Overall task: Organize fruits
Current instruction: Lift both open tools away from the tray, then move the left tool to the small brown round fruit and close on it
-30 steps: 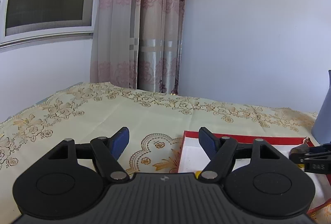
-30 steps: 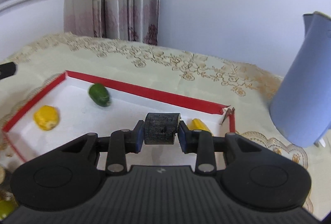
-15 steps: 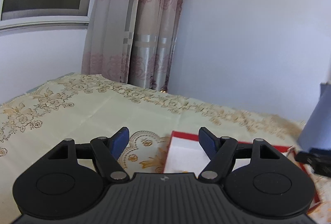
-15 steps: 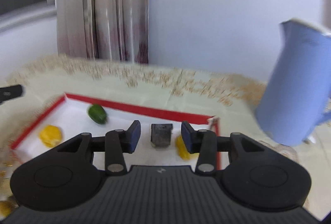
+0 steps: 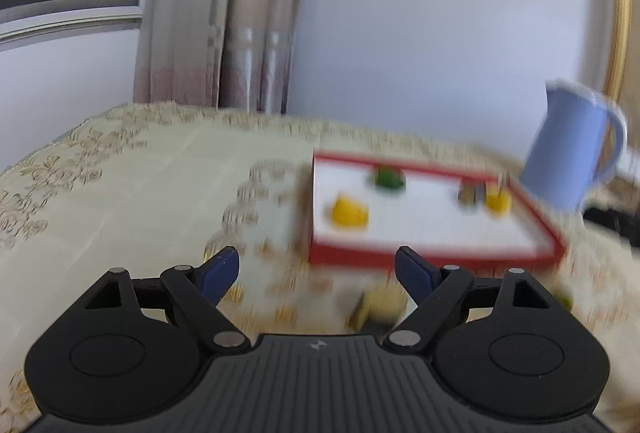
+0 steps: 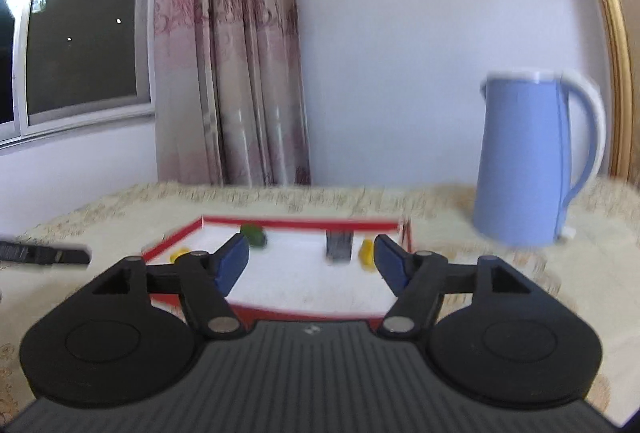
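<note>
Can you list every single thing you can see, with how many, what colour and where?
tray: one, red rim, white inside, on the tablecloth
green fruit: one, in the tray, far side
yellow fruits: two, in the tray, one at each end
dark block: one, in the tray beside a yellow fruit
kettle: one, blue, right of the tray
tablecloth: one, cream with gold flowers
curtain: one, pink, behind the table
left gripper: jaws open, empty
right gripper: jaws open, empty

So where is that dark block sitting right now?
In the right wrist view the dark block stands inside the red-edged tray, near its far right corner, just left of a yellow fruit.
</note>
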`<state>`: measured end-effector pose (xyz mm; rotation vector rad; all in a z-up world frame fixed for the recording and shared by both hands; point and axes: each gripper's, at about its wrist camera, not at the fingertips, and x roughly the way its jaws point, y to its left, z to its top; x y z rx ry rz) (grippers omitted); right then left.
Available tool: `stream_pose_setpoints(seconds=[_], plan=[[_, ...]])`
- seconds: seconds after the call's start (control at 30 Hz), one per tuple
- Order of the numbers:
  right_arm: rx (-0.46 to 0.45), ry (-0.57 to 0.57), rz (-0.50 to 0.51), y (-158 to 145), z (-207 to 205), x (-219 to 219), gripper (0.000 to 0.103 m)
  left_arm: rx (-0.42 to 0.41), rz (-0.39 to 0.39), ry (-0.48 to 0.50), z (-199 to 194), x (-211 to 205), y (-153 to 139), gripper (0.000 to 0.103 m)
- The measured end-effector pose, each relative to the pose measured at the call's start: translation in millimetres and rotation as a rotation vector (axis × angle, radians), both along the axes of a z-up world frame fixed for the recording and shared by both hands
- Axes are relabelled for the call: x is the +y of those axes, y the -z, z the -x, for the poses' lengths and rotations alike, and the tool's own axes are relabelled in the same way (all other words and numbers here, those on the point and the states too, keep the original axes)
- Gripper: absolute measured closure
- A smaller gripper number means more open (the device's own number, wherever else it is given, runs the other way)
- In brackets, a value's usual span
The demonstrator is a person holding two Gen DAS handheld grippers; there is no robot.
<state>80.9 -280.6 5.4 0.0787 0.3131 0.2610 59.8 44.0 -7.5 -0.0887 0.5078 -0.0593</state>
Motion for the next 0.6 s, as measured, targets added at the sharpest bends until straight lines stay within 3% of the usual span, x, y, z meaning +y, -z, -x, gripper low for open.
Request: stream_pose_setpoints(seconds=[0.3,0.43,0.6], plan=[[-0.005,0.002,0.062,8.9,6.0,1.5,0.038,-0.003,-0.23,0.204,19.4,-37.2,23.7,0.018],[-0.005,0.0,0.064,10.4,7.4,3.0,0.038,0.018,-0.257,0.263,20.2,-41.7,28.3,0.021],[-0.007,-0.009,0.067,10.0,7.9,5.0,0.037,0.045,-0.239,0.276,16.8,-37.5,30.3,0.038]])
